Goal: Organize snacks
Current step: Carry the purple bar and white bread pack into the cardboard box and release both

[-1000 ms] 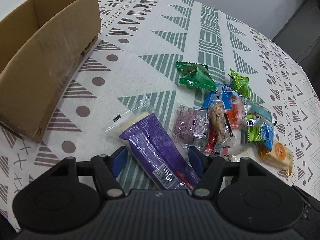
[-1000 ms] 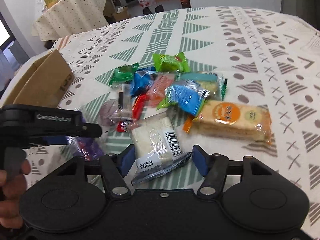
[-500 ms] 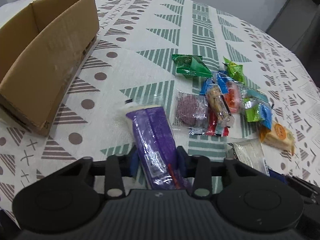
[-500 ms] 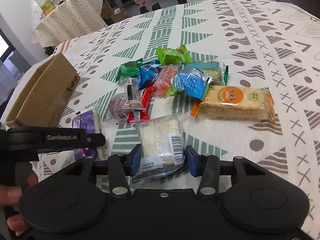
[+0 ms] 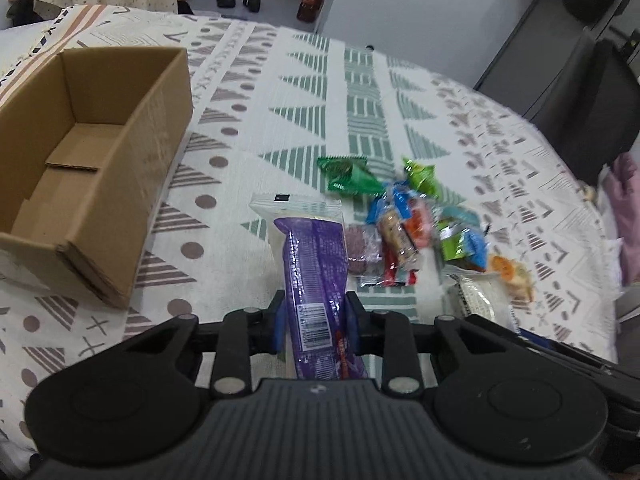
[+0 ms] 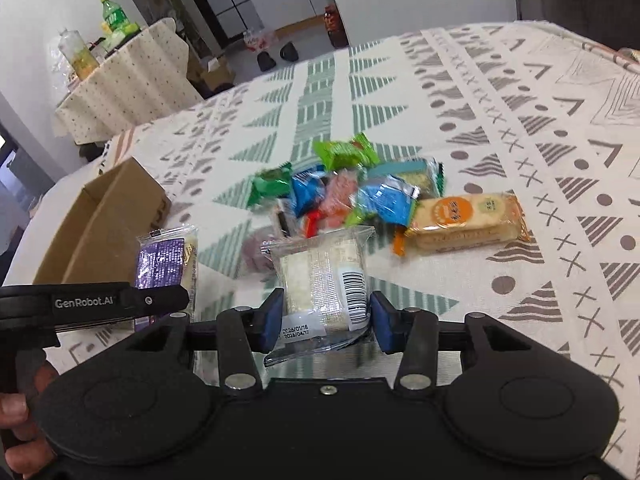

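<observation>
On the patterned tablecloth (image 5: pixel 248 152), the left gripper (image 5: pixel 316 326) clamps the light, crinkly purple packet (image 5: pixel 316 268) near its end, while the right gripper (image 6: pixel 324 322) pinches the soft clear-wrapped cake (image 6: pixel 320 276).

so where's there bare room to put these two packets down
Inside the cardboard box, which looks empty, and on the tablecloth between it and the snack pile. The pile itself is crowded.
</observation>
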Demonstrator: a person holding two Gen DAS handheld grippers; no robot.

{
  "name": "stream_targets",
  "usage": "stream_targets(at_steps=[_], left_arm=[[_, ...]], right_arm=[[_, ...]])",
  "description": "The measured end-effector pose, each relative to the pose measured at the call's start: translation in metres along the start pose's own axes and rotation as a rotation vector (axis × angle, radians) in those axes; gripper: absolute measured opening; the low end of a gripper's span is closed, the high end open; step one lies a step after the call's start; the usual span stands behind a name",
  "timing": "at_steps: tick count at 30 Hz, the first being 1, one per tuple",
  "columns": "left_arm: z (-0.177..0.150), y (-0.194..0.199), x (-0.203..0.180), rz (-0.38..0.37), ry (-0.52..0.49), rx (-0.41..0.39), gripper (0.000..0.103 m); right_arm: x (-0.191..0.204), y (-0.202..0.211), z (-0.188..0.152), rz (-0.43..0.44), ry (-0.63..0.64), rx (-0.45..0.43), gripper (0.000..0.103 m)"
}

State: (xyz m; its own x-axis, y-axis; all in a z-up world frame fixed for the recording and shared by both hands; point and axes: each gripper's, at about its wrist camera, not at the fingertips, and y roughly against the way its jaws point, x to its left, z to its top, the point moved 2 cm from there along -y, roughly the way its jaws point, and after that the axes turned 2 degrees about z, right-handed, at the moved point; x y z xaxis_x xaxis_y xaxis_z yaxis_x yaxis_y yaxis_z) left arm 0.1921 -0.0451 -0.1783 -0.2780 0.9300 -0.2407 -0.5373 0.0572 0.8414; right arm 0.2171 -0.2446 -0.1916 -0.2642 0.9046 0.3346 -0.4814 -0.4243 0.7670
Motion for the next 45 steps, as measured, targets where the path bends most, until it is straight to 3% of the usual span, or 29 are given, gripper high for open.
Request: stream_targets(at_steps=[17,20,25,32,45], left_arm=[[0.029,0.073,0.057,-0.071,0.092,-0.127,0.028],[0.036,0.085,0.067,-0.085,0.097,-0.147,0.028],[0.054,0.104,0.091,-0.110,0.083,-0.165,0.028],[0.083,0.136,0.130,-0.069,0.045,-0.237,0.028],[0.103,0.147,0.199,-0.045,0.068,-0.252,0.028]], right_arm=[[0.084,0.028,0.006,0.060,0.011,-0.128,0.044],[0.099,0.030,0.012,0.116,0.001,-0.131,0.044],[0.125,0.027,0.019,0.122,0.024,-0.132,0.044],[0.159,0.022,0.023,0.148,0.051,-0.144,0.044],[0.213,-0.001,0.034,0.165,0.096,-0.140,0.044]])
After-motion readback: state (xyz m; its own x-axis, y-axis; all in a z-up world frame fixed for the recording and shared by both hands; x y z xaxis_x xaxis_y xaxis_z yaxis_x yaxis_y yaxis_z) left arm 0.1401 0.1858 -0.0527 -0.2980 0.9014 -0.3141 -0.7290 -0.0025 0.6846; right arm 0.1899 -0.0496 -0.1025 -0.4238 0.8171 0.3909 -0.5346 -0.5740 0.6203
